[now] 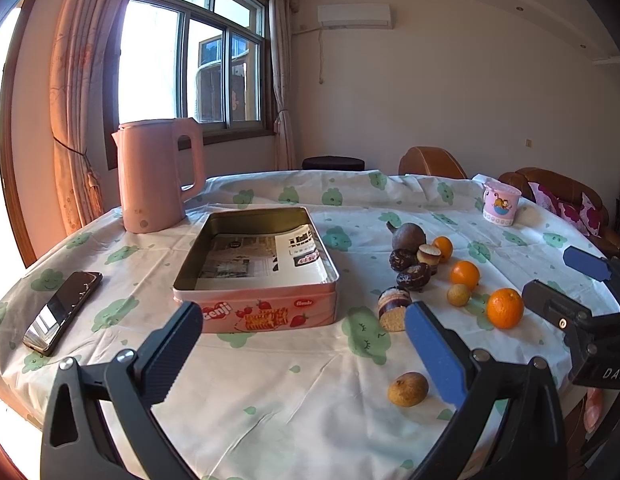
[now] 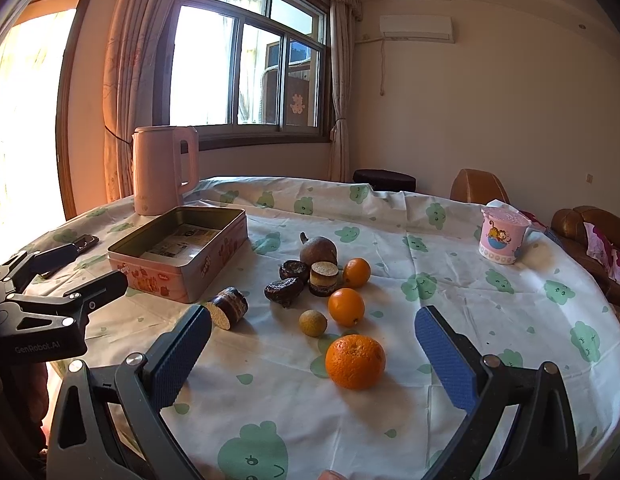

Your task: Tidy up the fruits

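Observation:
Three oranges lie on the table: a large one, a middle one and a far one. Two small tan fruits and a brown round fruit lie nearby, among several small cakes. A pink open tin stands to the left. My left gripper is open and empty, facing the tin. My right gripper is open and empty, just before the large orange.
A pink kettle stands behind the tin. A phone lies at the left. A pink cartoon cup stands at the far right. The round table has a cloth with green prints. Brown sofas stand beyond the table.

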